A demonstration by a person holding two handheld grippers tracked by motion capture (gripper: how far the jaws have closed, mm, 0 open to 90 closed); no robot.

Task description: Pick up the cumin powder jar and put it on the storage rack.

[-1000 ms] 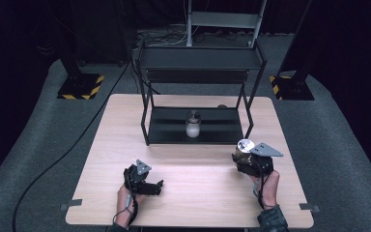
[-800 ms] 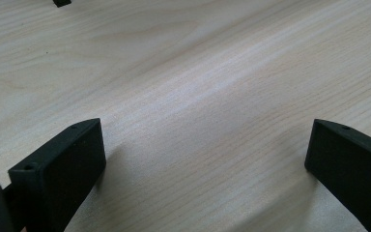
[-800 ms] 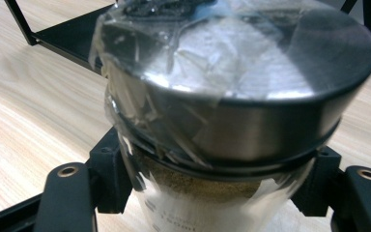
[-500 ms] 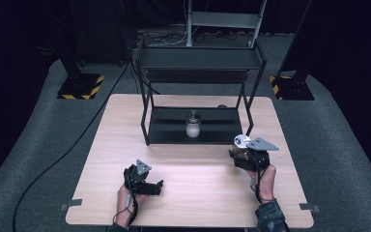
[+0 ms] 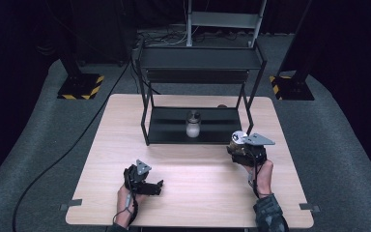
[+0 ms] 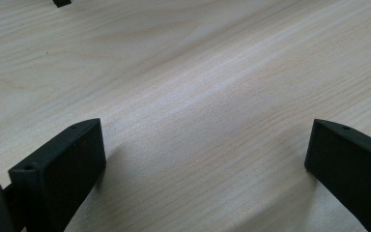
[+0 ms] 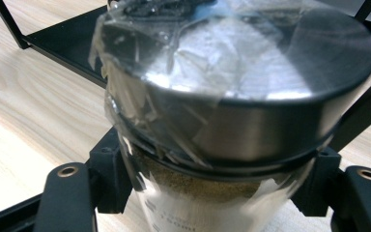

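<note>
My right hand-held gripper [image 5: 239,145] grips a shaker jar [image 7: 232,111] near the black rack [image 5: 200,50], probably bound for its lower shelf beside the other jar [image 5: 192,124], while my left hand-held gripper [image 5: 150,187] rests open on the counter [image 5: 193,169].

Silver-lidded jar [image 7: 222,121] with plastic wrap, upright, clamped in right gripper [image 5: 245,151] near rack [image 5: 198,92]

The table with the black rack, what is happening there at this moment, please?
A person works at a wooden table with a hand-held gripper in each hand. The right hand-held gripper is shut on a jar with a shiny metal lid, close to the front right corner of the black rack. A second, similar jar stands on the rack's bottom shelf. The left hand-held gripper is open and holds nothing, low over the bare table.
</note>
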